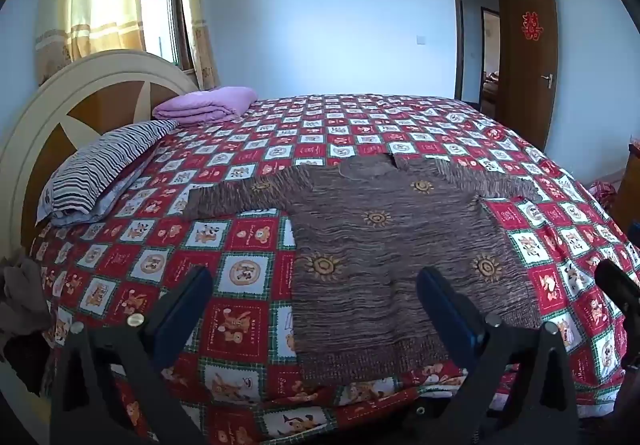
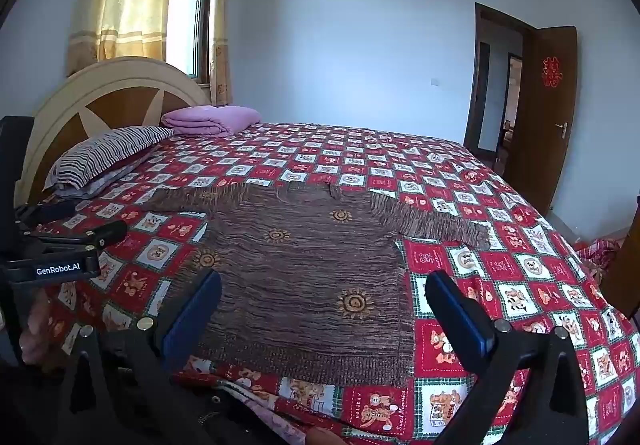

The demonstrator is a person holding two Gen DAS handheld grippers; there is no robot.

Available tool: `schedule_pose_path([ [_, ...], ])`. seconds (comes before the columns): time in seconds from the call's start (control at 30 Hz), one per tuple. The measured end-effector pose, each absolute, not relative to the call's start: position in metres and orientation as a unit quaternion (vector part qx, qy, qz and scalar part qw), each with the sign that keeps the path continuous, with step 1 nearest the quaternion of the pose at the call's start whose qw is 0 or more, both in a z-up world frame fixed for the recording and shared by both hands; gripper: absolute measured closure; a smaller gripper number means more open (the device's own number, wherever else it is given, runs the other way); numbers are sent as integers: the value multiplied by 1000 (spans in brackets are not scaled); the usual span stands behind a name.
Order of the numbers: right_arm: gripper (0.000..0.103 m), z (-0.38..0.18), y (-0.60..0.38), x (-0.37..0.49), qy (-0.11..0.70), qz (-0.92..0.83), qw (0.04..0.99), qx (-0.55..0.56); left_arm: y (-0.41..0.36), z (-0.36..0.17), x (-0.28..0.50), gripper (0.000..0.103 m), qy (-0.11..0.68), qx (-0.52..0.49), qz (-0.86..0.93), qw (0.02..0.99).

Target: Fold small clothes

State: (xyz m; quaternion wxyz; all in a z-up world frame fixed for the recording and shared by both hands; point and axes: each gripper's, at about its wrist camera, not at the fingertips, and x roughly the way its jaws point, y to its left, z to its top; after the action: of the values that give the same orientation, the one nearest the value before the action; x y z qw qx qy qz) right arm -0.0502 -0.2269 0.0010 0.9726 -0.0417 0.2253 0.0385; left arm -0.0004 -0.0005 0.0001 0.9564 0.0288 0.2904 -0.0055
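A small brown knitted sweater [image 1: 376, 245] with yellow sun motifs lies flat on the bed, both sleeves spread out, hem toward me. It also shows in the right wrist view [image 2: 304, 277]. My left gripper [image 1: 316, 309] is open and empty, held above the hem's left part. My right gripper [image 2: 324, 313] is open and empty above the hem's right part. The left gripper's body [image 2: 56, 257] shows at the left edge of the right wrist view.
The bed has a red checked cartoon cover [image 1: 240, 229]. A striped pillow [image 1: 104, 169] and a folded purple blanket [image 1: 208, 105] lie by the round headboard [image 1: 100, 93]. A dark heap of clothes [image 1: 20, 309] hangs at the left edge. An open door [image 1: 528, 61] is at the right.
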Motion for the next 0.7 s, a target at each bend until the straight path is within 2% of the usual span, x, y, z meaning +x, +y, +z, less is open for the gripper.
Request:
schedule_pose_path([
  [0.7,1,-10,-226,-45,228,35,972,-40,-2,-1,-1,0,290,28,-8,957],
])
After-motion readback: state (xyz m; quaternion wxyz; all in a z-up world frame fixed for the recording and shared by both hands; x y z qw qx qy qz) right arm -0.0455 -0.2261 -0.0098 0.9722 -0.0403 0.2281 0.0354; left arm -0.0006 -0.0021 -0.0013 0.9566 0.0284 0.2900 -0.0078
